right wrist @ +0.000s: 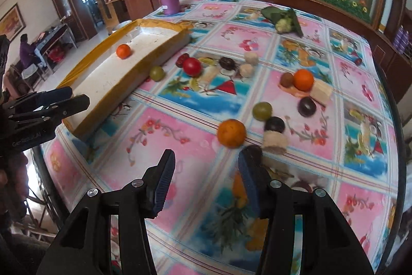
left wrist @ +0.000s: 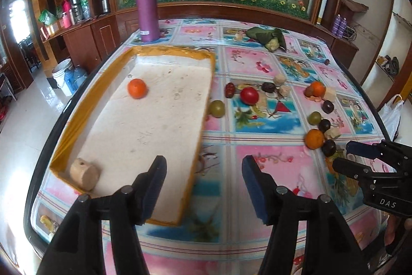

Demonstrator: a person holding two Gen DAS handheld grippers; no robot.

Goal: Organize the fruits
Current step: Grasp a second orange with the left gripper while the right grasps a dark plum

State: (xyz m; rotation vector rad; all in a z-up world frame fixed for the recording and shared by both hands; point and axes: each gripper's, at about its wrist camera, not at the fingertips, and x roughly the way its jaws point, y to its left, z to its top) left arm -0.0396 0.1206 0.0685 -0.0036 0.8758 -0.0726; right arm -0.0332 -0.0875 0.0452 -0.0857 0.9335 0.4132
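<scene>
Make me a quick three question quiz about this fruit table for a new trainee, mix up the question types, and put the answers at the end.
1. True or false: the tray already holds an orange.
2. Multiple choice: what stands beyond the tray's far end? A) a purple bottle B) a kettle C) a bowl
3. Fill in: the red tomato lies on the ______, not in the tray.

Key:
1. True; a tan block lies in the tray too.
2. A
3. tablecloth. Both the left gripper and the right gripper are open and empty.
</scene>
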